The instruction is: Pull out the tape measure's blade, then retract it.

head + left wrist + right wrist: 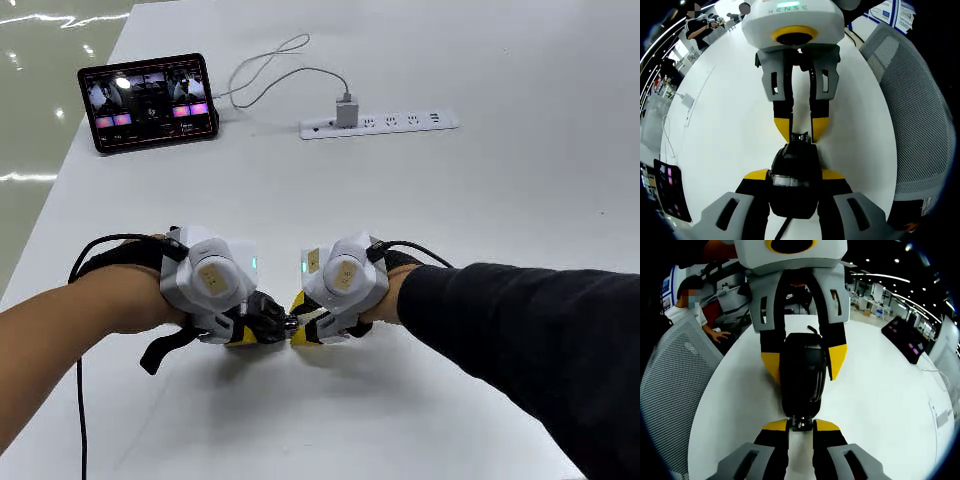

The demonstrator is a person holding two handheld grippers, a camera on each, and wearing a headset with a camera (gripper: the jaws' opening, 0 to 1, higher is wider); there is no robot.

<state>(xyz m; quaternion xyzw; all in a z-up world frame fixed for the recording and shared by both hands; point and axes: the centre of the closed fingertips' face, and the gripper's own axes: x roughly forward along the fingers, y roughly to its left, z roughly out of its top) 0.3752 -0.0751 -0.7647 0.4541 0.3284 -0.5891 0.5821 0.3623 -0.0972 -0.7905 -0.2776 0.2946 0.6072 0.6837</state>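
The black tape measure sits low on the white table, between two grippers that face each other. My left gripper is shut on its body, the yellow-tipped jaws pressing both sides. My right gripper is shut on the small metal blade tip at the front of the case. The blade looks barely drawn out, and the case almost touches the right jaws. In the head view the left gripper and right gripper nearly meet.
A tablet with a lit screen lies at the far left, near the table's left edge. A white power strip with a charger and a looping cable lies at the back. A grey mesh chair stands beside the table.
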